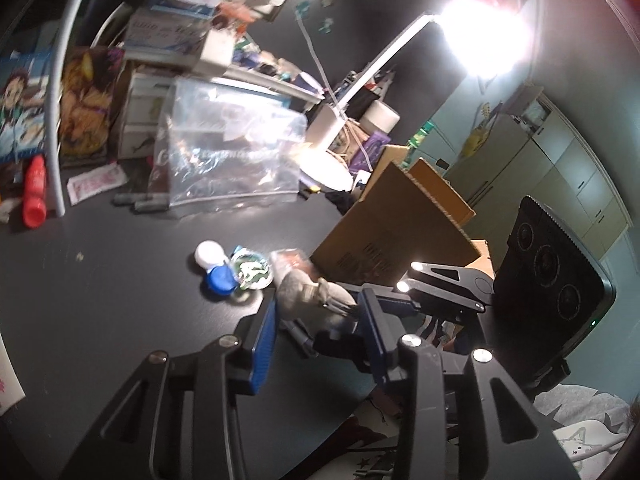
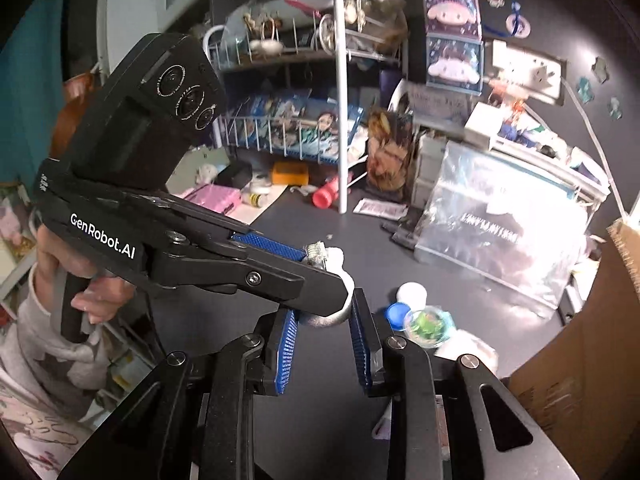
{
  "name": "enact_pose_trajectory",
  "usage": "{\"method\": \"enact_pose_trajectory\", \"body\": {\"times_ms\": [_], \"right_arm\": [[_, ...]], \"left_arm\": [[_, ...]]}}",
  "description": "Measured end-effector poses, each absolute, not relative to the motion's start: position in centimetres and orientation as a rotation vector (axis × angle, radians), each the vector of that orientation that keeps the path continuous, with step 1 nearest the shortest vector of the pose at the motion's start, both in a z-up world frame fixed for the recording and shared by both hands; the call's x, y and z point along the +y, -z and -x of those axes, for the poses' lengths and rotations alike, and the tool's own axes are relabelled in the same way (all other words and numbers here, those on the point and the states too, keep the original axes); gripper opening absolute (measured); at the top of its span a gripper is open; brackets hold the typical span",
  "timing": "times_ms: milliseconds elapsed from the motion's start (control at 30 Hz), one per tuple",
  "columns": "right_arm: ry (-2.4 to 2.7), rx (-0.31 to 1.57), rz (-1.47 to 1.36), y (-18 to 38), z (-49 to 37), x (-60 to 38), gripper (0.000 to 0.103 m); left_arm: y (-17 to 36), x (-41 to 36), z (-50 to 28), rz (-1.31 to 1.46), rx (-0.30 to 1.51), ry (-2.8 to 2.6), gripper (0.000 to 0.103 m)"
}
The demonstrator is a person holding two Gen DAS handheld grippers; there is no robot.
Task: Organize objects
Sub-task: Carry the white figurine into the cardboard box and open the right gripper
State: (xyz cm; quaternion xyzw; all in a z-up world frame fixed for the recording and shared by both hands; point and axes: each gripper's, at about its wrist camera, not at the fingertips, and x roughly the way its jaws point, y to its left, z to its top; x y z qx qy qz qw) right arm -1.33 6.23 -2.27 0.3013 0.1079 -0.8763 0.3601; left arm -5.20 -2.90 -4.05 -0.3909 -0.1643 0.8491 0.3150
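Observation:
My left gripper [image 1: 316, 316] has its blue pads around a small grey-white soft toy [image 1: 308, 292] just above the dark desk; the pads look apart and I cannot tell if they press it. The right gripper [image 1: 408, 280] reaches in from the right beside the toy. In the right wrist view the left gripper [image 2: 320, 256] crosses from the left with the white toy [image 2: 334, 258] at its tip, above my open right gripper [image 2: 324, 316]. A white and blue lens case [image 1: 214, 268] and a round green badge [image 1: 252, 270] lie beside the toy.
A cardboard box [image 1: 396, 232] stands at the right. A clear plastic bag [image 1: 232, 152] lies behind, with a red bottle [image 1: 35, 192], a lit desk lamp [image 1: 480, 28], anime boxes and a white wire rack [image 2: 340, 92] along the back. The desk edge runs near me.

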Motion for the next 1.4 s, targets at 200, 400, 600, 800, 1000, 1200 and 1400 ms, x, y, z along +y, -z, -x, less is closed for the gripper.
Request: {"method": "enact_pose_trajectory", "body": {"times_ms": [200, 400, 600, 800, 1000, 1200, 1400], "right_arm": [[2.305, 0.264, -0.750, 0.5, 1.0, 8.0, 0.021], [2.388, 0.266, -0.701, -2.2, 1.0, 10.6, 0.021], [2.480, 0.238, -0.695, -3.8, 1.8, 14.6, 0.021], [2.561, 0.202, -0.749, -4.1, 3.0, 18.8, 0.021], [2.581, 0.152, -0.871, -3.4, 4.6, 21.9, 0.021], [2.559, 0.115, -0.982, -2.7, 5.9, 23.6, 0.021], [2.554, 0.169, -1.011, -2.8, 6.0, 23.3, 0.035]], "left_arm": [[1.5, -0.7, 5.8, 0.991, -0.372, -2.239, 0.036], [-1.4, 2.6, 7.4, 0.935, -0.285, -2.231, 0.036], [-3.1, 7.3, 9.9, 0.933, -0.194, -2.198, 0.036], [-3.6, 11.9, 12.5, 0.981, -0.131, -2.138, 0.036], [-3.0, 15.2, 14.9, 1.080, -0.088, -2.083, 0.037], [-2.8, 16.8, 15.4, 1.111, -0.032, -2.098, 0.038], [-3.1, 17.2, 14.8, 1.088, 0.074, -2.169, 0.072]]}}
